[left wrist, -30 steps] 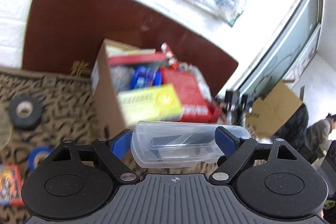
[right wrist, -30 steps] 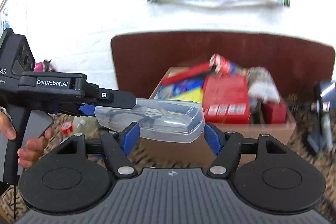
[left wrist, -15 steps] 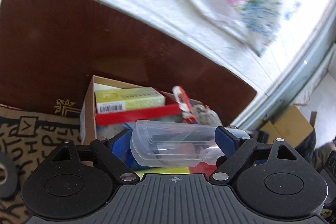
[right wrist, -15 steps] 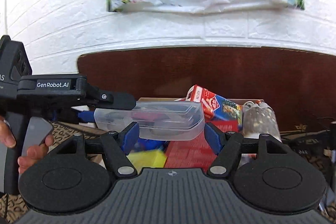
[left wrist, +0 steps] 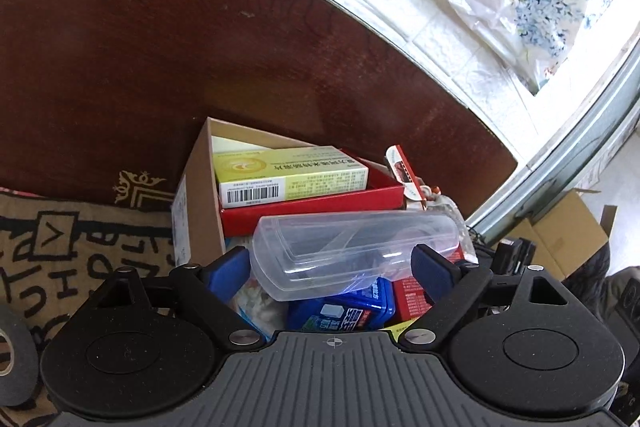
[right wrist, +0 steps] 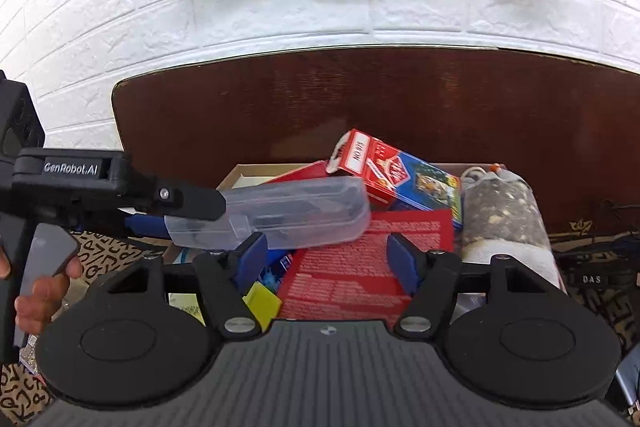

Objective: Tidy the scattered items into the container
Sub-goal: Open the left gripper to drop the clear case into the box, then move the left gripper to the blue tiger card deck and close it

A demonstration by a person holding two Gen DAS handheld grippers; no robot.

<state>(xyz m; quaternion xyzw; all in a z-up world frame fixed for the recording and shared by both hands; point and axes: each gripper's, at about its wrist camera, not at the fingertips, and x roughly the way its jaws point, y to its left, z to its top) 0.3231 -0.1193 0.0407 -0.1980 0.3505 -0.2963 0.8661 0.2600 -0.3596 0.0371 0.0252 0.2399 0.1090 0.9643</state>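
Over the cardboard box [left wrist: 200, 187]: clear plastic case [left wrist: 352, 247] carried in the air above the open top, not yet resting on anything.
Cardboard box: crowded to the rim with a green-yellow carton [left wrist: 288, 175] on a red tray [left wrist: 312, 205] at the far side, a blue pack [left wrist: 348, 311] at the near side and a red-blue carton [right wrist: 396, 179] sticking up above the rim.
Surface [left wrist: 60, 247]: patterned cloth beside the box, with a black tape roll [left wrist: 12, 347] lying outside the box, not yet tidied.
Clear plastic case: long, thin-walled and rigid; probably very light, smooth and prone to slipping; dark contents inside, too unclear to name.
Left claw [left wrist: 332, 263]: clenched on the case; from the right wrist view, grip sits at the end farther from the box's centre, the rest cantilevered out over the box.
Right claw [right wrist: 324, 255]: released and carrying nothing, above the near side of the box, just short of the case and not touching it.
Hold advice: modest squeeze across the flat faces, since a hard pinch could likely flex or pop the shell.
Placement judgement: little free room in the box, so best laid flat on top of the packs and let go low.
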